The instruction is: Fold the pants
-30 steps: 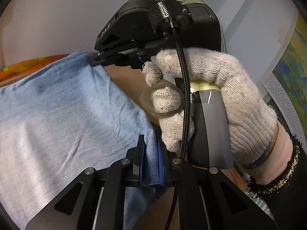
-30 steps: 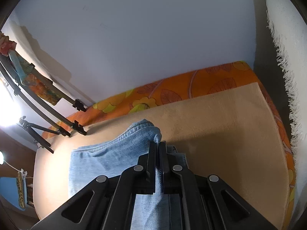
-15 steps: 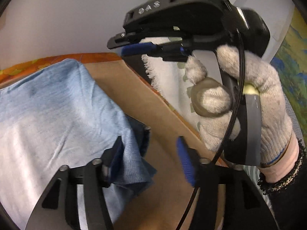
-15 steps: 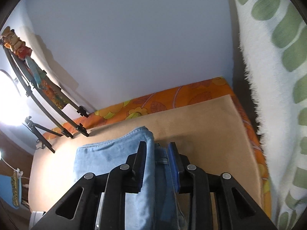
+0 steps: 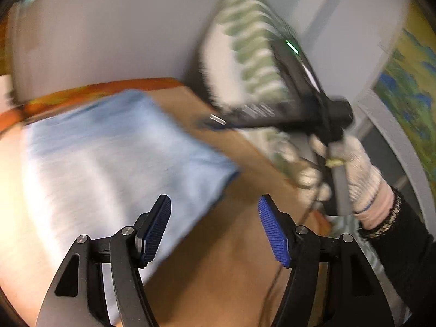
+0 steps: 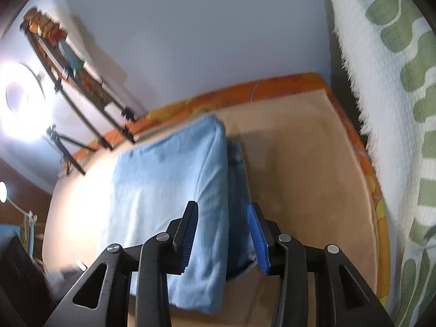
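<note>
With both jaws opening, lift left gripper (image 5: 214,229) and right gripper (image 6: 222,238) straight clear of folded pants (image 6: 174,190), fold undisturbed.

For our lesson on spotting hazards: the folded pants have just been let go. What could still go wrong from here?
1. The right gripper is opening with the pants' edge between its pads; pulling away could snag the fold.
2. The layers sit offset, so the fold might slip.
3. The left gripper is opening nearby.

Light blue denim pants (image 6: 169,179), folded into a thick rectangular stack, lying flat on tan surface (image 6: 305,169), darker layers at right edge.
</note>
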A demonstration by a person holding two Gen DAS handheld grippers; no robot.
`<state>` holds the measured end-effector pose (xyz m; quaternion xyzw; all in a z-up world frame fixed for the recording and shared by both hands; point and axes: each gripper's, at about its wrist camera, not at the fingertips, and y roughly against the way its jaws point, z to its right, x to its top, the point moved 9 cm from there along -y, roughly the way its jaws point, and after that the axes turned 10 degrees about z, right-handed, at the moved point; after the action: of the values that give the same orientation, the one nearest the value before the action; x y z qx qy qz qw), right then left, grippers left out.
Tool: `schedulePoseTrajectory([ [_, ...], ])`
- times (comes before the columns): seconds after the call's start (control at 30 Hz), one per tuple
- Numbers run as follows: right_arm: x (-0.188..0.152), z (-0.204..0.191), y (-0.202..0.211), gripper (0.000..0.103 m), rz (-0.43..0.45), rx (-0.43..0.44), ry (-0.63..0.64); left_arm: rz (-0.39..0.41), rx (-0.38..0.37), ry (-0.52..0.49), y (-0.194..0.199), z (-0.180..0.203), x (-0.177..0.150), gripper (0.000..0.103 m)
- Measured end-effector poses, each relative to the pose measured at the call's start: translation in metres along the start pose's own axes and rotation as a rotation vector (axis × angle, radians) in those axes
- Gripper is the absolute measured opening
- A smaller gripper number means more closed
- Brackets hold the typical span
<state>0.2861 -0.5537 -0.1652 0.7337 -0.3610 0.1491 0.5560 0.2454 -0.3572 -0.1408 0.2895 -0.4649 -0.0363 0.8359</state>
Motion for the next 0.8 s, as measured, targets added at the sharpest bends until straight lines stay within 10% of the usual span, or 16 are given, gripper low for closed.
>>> schedulePoseTrajectory([
  [0.13, -0.025, -0.012, -0.005, 0.036, -0.070, -0.003, 0.066, 0.019, 0.116, 0.024, 0.037, -0.048, 0.002, 0.066],
  [0.27, -0.038, -0.021, -0.010, 0.007, -0.076, -0.064, 0.181, 0.024, 0.233, 0.047, 0.051, -0.094, 0.001, 0.066],
  [0.53, -0.032, -0.008, -0.021, 0.002, -0.089, -0.208, 0.346, 0.008, 0.291, 0.141, 0.029, -0.127, -0.012, 0.066],
  [0.63, -0.014, -0.007, -0.012, 0.052, -0.050, -0.151, 0.277, 0.004, 0.297, 0.193, 0.019, -0.136, -0.011, 0.066],
  [0.8, 0.011, -0.018, -0.019, 0.081, -0.034, -0.041, 0.173, 0.010, 0.319, 0.289, 0.005, -0.151, -0.010, 0.066],
])
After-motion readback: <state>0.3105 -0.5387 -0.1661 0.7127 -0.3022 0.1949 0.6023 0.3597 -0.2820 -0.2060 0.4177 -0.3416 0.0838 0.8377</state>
